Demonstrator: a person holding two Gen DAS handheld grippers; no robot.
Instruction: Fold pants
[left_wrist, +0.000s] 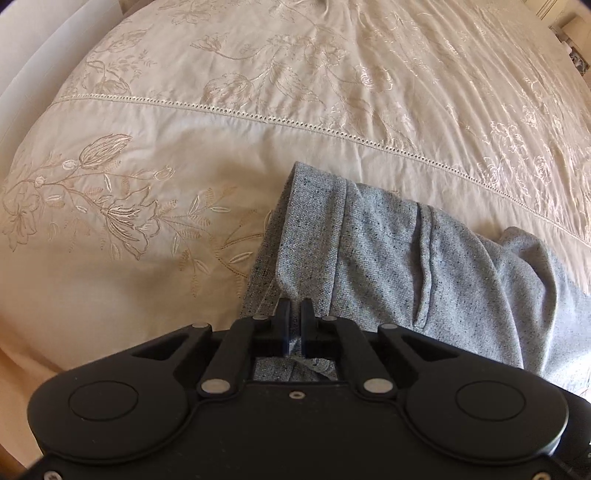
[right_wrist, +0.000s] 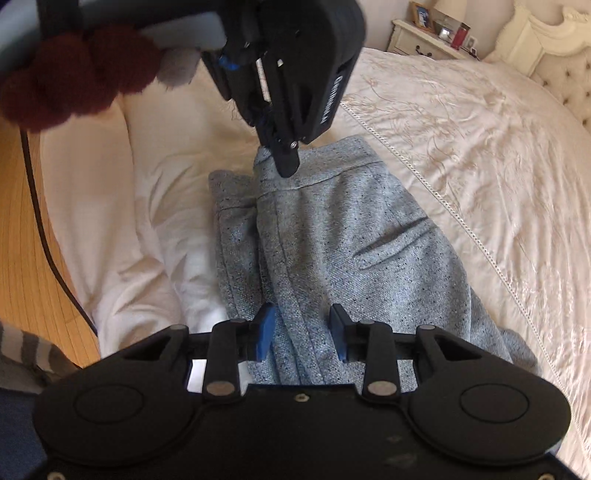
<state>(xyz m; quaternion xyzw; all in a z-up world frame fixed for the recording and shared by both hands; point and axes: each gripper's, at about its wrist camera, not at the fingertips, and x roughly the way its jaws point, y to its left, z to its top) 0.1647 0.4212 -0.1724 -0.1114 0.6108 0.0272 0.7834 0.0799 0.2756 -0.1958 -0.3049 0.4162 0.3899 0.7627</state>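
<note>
Bed: cream bedspread (left_wrist: 258, 85) with stitched flowers and a line of small holes running across it; white bedding (right_wrist: 147, 206) bunched at its near side.
Beyond: pale tufted headboard (right_wrist: 554, 55) and a nightstand (right_wrist: 424, 40) holding small frames and a red container.
Floor: wood boards (right_wrist: 29, 236) along the bed's edge, a dark cable (right_wrist: 48, 236) trailing over them.
Pants: grey speckled pants (right_wrist: 351, 240) lie folded lengthwise on the bedspread, near the pierced line; one layer is lifted slightly at the far corner.
Left gripper (left_wrist: 294, 308): pointing steeply down, jaws pressed together, pinching a fold of the pants at that far corner.
Right gripper (right_wrist: 304, 314): jaws spread, blue pads (right_wrist: 266, 328) standing on either side of a ridge of pants cloth, not pressing it.
Person: a fuzzy dark-red sleeve (right_wrist: 74, 74) behind the left gripper.
</note>
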